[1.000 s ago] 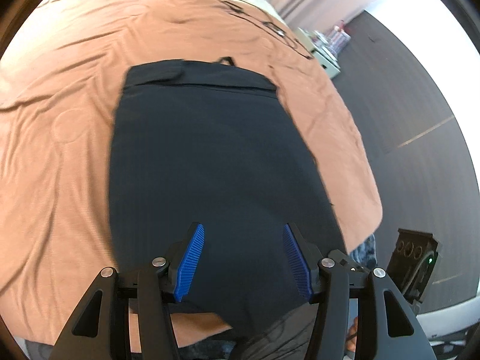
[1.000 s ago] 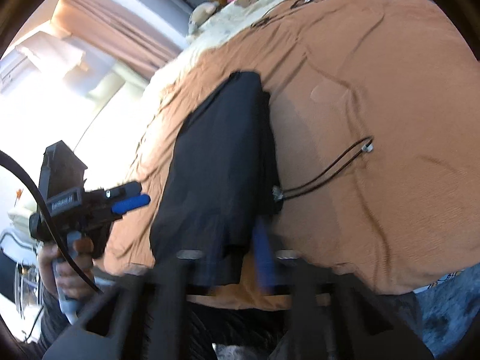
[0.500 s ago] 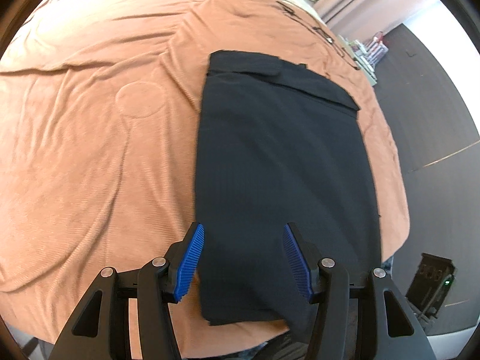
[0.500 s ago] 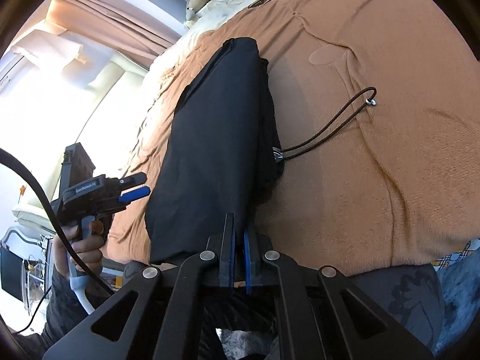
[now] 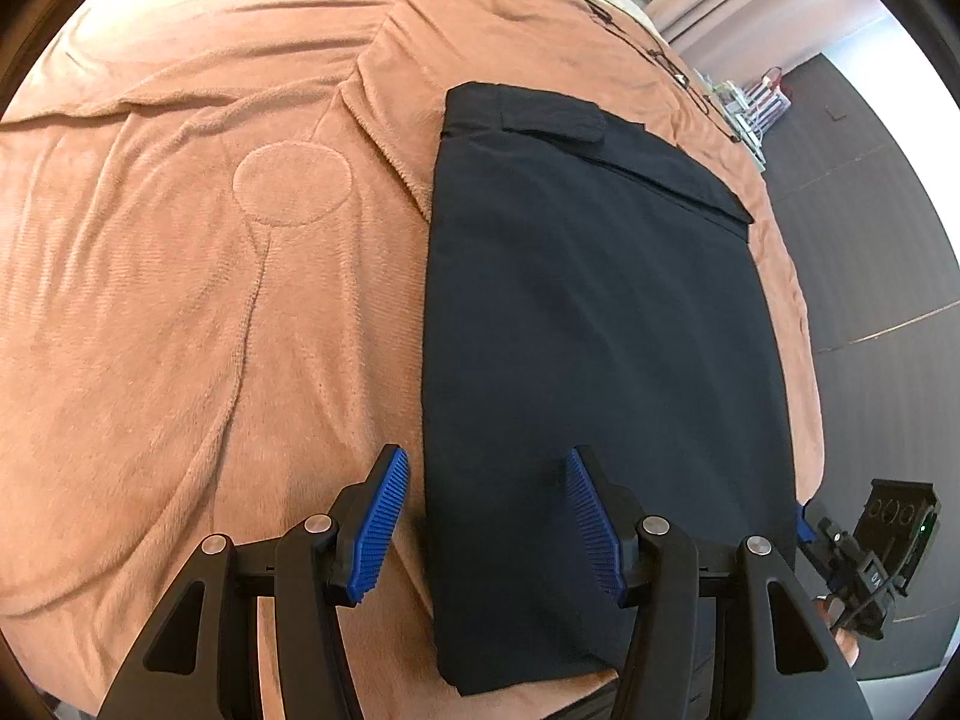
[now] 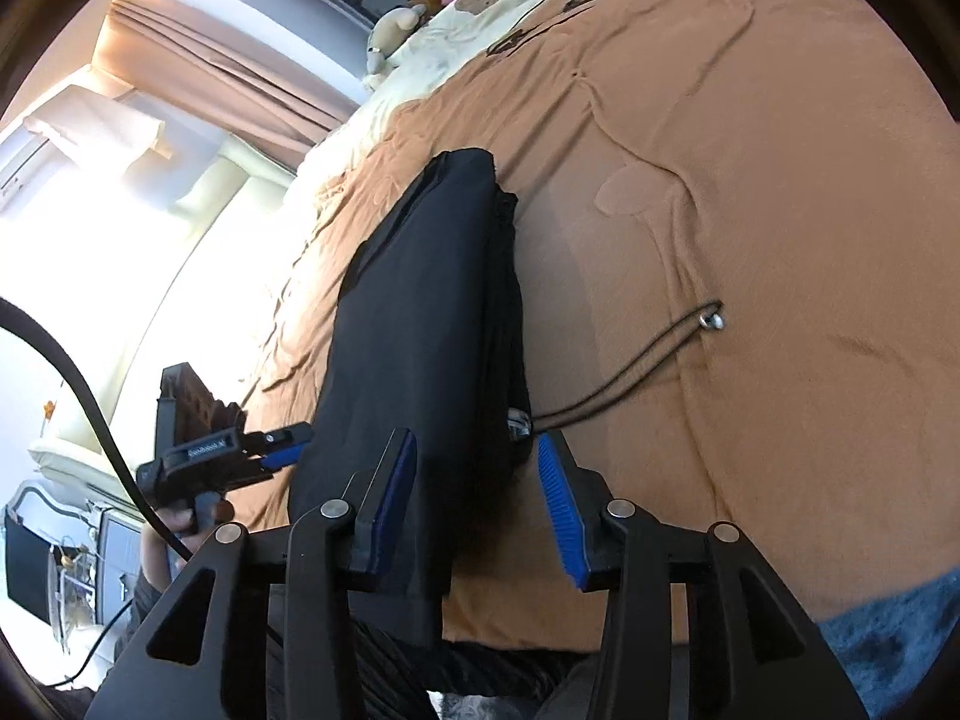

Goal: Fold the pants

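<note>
**Both tongs open over a half-folded stack: what could spoil it**

Left tongs (image 5: pixel 483 531) stand spread wide with nothing between them, straddling the near left edge of the black pants (image 5: pixel 600 330). Right tongs (image 6: pixel 477 507) are likewise agape and empty, poised over the near right corner of the same garment. The pants lie flat as a long folded rectangle on the orange blanket (image 5: pixel 210 300) of the bed, the near end reaching the bed's edge, waistband at the far end.

Risks, as I judge them:

- A pinch that takes only the top layer would peel the stack apart when lifted, since several layers show along the right side.
- The drawstring (image 6: pixel 630 369) trails loose out onto the blanket, its metal tip (image 6: pixel 712 320) well apart from the cloth. It sits just beside the right tongs and could get caught, or end up sticking out of the finished fold.
- Plush blanket pile may drag the lower layer and wrinkle it.
- Uneven lifting by the two tongs would skew the next fold.
</note>
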Demonstrator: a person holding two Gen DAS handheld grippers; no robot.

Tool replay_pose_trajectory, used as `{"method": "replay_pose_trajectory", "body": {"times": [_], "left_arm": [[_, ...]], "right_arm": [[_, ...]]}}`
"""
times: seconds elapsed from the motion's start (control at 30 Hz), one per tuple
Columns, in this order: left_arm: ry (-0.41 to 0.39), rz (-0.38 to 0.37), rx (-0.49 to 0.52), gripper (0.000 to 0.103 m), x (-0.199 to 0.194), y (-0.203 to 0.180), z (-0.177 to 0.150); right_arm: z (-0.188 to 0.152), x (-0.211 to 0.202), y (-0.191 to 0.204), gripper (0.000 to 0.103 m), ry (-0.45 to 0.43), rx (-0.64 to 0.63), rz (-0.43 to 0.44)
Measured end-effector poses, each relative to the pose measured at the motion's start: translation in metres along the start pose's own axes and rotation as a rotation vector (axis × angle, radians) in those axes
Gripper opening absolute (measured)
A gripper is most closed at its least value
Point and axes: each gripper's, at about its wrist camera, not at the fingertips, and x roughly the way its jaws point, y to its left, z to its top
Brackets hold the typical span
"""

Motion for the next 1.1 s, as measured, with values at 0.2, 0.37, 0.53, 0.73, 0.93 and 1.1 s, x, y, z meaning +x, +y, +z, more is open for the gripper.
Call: {"method": "replay_pose_trajectory", "body": {"times": [0.2,0.37,0.53,0.73,0.93,1.1], "left_arm": [[-0.004,-0.043,-0.028,0.057,0.008,0.007,0.010],[-0.010,-0.083,-0.056,0.057,0.009,0.014,0.020],[-0.011,-0.098,-0.059,0.057,0.009,0.018,0.027],[-0.010,-0.128,-0.066,0.057,0.012,0.021,0.037],[-0.003,-0.167,-0.067,0.057,0.017,0.023,0.048],[0.004,-0.199,-0.073,0.057,0.023,0.023,0.059]], "right_arm": [[0.023,0.034,-0.014,0.040,0.063,0.026,0.042],[0.041,0.060,-0.024,0.048,0.128,0.073,0.104],[0.053,0.080,-0.028,0.061,0.184,0.094,0.135],[0.062,0.104,-0.033,0.061,0.226,0.119,0.164],[0.071,0.124,-0.030,0.061,0.267,0.093,0.192],[0.080,0.142,-0.028,0.061,0.295,0.082,0.203]]}}
